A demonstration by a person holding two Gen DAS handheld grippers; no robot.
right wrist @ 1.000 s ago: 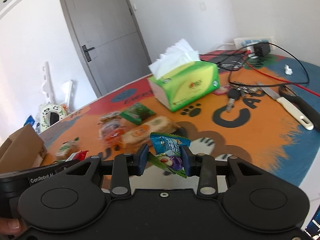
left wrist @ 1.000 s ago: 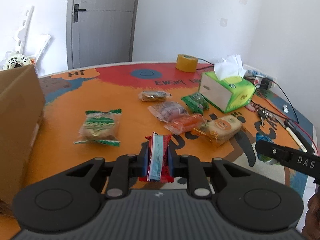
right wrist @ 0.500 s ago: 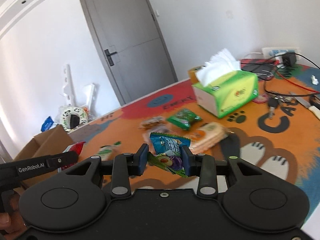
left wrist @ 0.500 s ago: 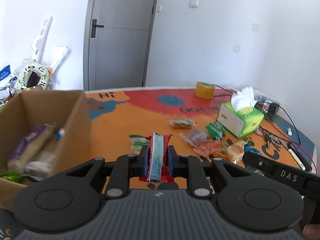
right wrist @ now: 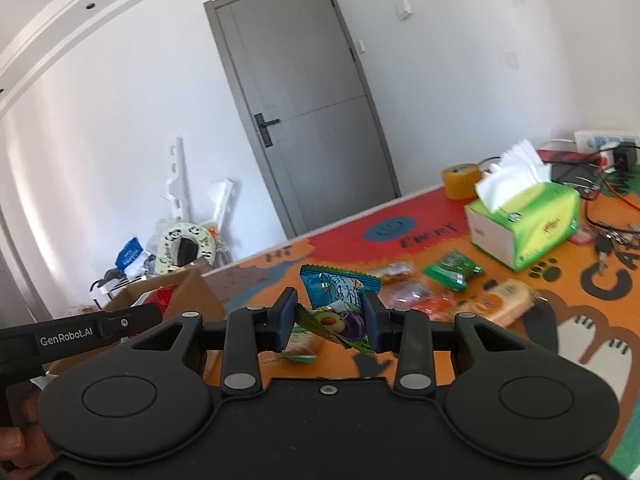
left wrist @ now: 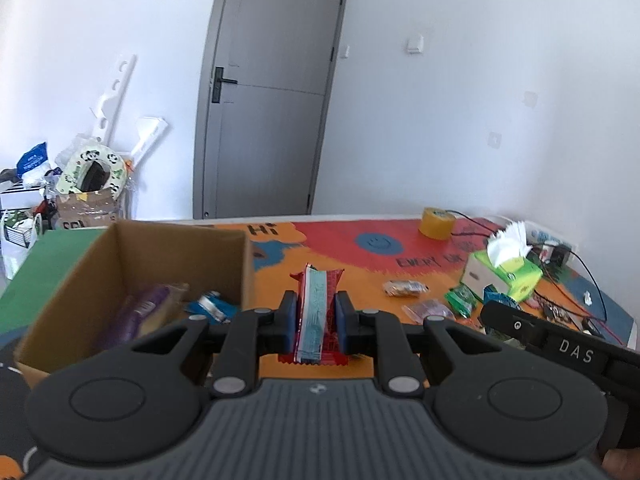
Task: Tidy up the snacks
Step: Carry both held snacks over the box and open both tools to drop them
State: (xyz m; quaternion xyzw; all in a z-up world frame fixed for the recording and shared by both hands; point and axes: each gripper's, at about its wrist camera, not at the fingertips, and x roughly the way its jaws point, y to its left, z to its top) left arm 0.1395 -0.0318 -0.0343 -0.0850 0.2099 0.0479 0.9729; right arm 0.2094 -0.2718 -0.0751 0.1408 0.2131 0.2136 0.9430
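My left gripper [left wrist: 316, 322] is shut on a red and light-blue snack bar [left wrist: 314, 316], held upright just right of the open cardboard box [left wrist: 120, 256]. The box holds several snacks, among them a purple packet [left wrist: 140, 316]. My right gripper [right wrist: 330, 320] is shut on a blue and green snack packet [right wrist: 340, 304], lifted above the orange table mat [right wrist: 560, 304]. Loose snacks lie on the mat: a green packet [right wrist: 452, 270], an orange one [right wrist: 434, 304] and a tan bun [right wrist: 506, 300]. In the right wrist view the box [right wrist: 192, 296] shows at the left, behind the left gripper's body.
A green tissue box [right wrist: 528, 220] and a roll of yellow tape [left wrist: 436, 222] stand at the back right. Cables, keys and a power strip [right wrist: 604, 140] crowd the far right. A grey door [left wrist: 272, 92] and floor clutter lie beyond the table edge.
Both grippers have risen and swung left with their snacks still held. The cardboard box's inside has come into the left wrist view, and the loose snacks have slid to the right.
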